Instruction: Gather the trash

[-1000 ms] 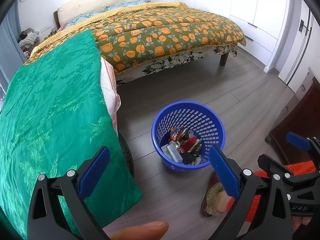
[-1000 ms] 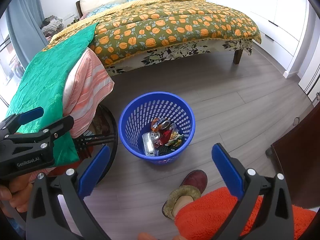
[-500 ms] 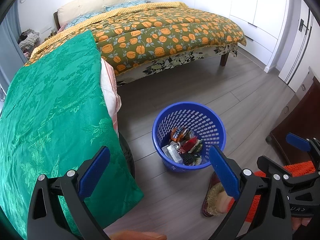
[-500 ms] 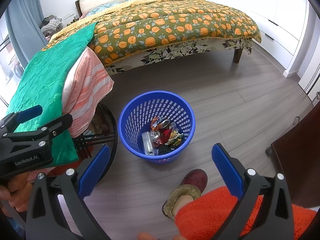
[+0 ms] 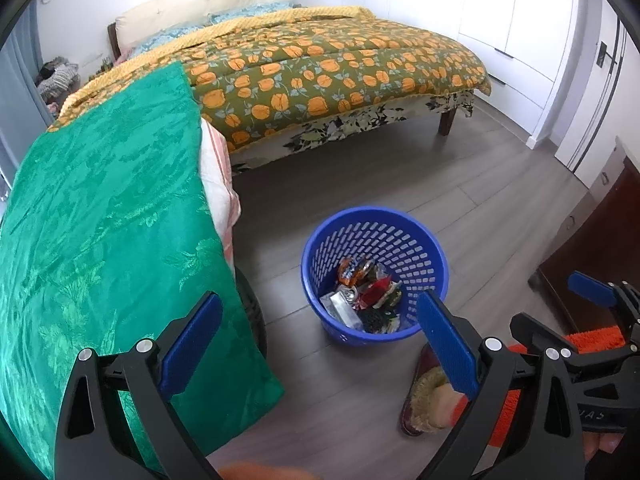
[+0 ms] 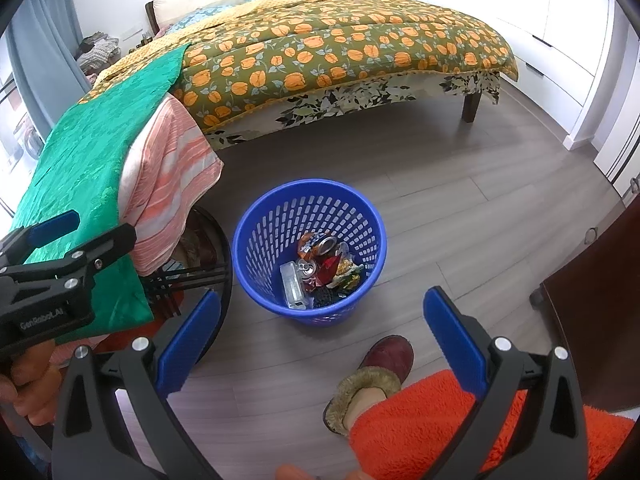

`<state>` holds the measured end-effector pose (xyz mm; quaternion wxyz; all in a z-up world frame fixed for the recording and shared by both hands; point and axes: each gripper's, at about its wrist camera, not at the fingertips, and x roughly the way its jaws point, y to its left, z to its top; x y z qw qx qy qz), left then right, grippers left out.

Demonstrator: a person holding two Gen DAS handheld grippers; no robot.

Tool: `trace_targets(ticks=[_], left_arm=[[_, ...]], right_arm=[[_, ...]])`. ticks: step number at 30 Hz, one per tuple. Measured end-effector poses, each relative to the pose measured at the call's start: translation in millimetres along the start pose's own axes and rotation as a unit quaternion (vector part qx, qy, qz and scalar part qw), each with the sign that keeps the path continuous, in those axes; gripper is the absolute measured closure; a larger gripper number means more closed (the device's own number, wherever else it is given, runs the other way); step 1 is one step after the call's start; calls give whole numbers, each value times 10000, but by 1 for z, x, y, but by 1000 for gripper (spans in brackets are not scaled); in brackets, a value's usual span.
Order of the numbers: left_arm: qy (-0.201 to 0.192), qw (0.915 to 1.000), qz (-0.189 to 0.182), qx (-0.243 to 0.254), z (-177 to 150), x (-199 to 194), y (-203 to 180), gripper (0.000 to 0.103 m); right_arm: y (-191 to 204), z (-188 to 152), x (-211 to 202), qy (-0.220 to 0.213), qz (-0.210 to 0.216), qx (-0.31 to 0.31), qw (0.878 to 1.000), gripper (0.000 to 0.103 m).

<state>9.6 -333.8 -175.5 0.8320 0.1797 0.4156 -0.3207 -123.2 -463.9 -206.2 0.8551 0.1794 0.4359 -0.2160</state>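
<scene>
Blue perforated wastebasket (image 5: 374,272) stands on grey wood-look floor (image 6: 460,216), w/ trash (image 6: 320,272) at its bottom: crushed cans, wrappers, clear plastic pack. Left gripper (image 5: 316,344) and right gripper (image 6: 316,332): both w/ jaws wide apart, nothing between, held above basket, which sits at 12 o'clock. Green cloth (image 5: 100,232) at 9 o'clock; slippered foot (image 6: 368,380) at 5 o'clock of basket.

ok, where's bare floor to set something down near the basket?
Free: the wood floor between the blue basket and the bed. Crowded: the basket's near side, with the slippered foot, and its left, under the green cloth.
</scene>
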Motion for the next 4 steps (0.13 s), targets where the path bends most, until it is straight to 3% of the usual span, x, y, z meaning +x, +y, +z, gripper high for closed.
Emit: trace_targets(ticks=[4], left_arm=[[20,10000,3,21,-1,0,-2,6]], right_arm=[[-3,1,-2,2,-10,25,10000,5]])
